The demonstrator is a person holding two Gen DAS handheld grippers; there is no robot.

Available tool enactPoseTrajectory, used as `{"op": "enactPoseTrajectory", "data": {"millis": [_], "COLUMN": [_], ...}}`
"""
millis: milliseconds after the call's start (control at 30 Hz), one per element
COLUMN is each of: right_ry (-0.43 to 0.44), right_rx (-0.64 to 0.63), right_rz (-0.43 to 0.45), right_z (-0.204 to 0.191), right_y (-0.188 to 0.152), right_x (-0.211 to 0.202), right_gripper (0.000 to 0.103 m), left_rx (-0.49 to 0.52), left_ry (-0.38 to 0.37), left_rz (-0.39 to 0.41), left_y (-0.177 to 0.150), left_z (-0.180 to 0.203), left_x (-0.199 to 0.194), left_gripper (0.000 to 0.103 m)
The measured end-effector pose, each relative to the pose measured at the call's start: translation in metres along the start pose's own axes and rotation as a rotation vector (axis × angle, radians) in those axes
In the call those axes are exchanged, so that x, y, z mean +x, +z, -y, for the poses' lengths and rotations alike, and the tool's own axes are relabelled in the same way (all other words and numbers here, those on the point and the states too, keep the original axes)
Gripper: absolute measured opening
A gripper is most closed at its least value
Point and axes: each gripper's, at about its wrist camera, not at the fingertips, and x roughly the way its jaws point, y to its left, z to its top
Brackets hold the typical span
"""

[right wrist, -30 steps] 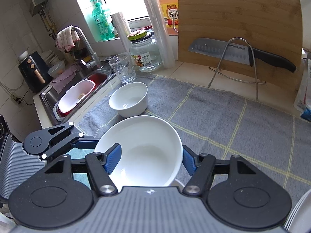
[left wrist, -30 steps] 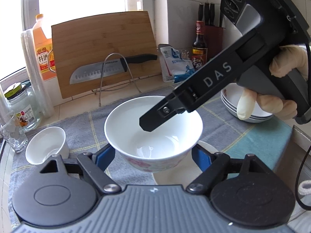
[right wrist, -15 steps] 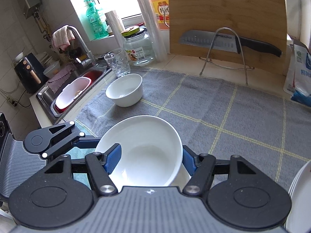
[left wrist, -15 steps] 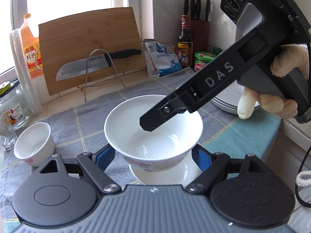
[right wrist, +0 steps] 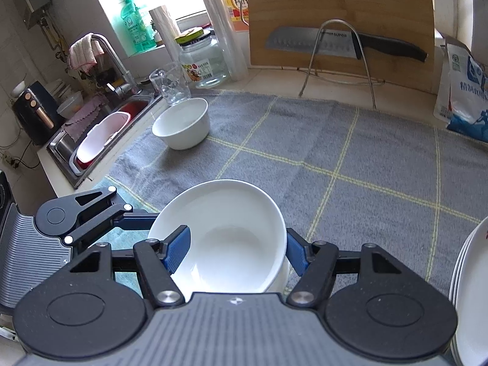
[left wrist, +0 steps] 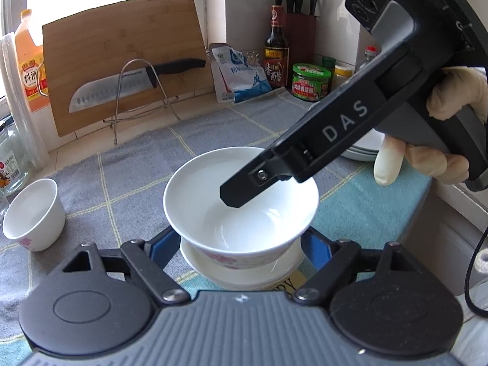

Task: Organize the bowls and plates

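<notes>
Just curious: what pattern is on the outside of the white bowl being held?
Pink flowers on the white bowl, clearest in the left wrist view.

Bowl (left wrist: 241, 201) on plate (left wrist: 244, 271); small bowl (left wrist: 32, 213) left; cutting board (left wrist: 122, 70) behind.

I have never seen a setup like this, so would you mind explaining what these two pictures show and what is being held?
There is no robot here: a person holds a two-finger gripper in each hand, and each carries a wide-angle camera looking along its fingers. One picture is from the left gripper, the other from the right gripper; the gloved hand on the right one shows in the left view. Both are closed on the same white bowl: the left across its sides, the right with one finger inside the rim. A white dish lies just under it. On the grey checked cloth stand a smaller bowl and a stack of plates; behind are a cutting board and knife.
</notes>
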Motion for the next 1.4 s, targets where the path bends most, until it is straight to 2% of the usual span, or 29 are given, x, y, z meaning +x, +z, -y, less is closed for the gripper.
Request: {"op": "enactPoseTrajectory", "data": {"millis": [733, 1033, 1200, 1300, 1400], "right_ry": [0.017, 0.007, 0.013, 0.005, -0.026], "right_rx": [0.025, 0.031, 0.036, 0.036, 0.011], "right_rz": [-0.021, -0.015, 0.002, 0.012, 0.010], "right_z": [0.0055, 0.0077, 0.0091, 0.0088, 0.0064], "right_y": [-0.0041, -0.0058, -0.0065, -0.0069, -0.0083], "right_x": [0.0092, 0.0086, 0.0045, 0.0035, 0.0048], "right_gripper": [0.072, 0.072, 0.077, 0.091, 0.097], "left_rx": [-0.009, -0.009, -0.003, 0.005, 0.003], "left_ry": [-0.005, -0.007, -0.012, -0.012, -0.010], "left_rz": [-0.047, -0.050, -0.029, -0.023, -0.022], "left_y": [-0.0017, -0.0013, -0.0004, 0.0000, -0.0005], "left_z": [-0.0005, -0.0008, -0.0011, -0.0018, -0.0040], "left_x": [0.0049, 0.0074, 0.0036, 0.0004, -0.0023], "left_gripper": [0.086, 0.090, 0.098, 0.099, 0.099]}}
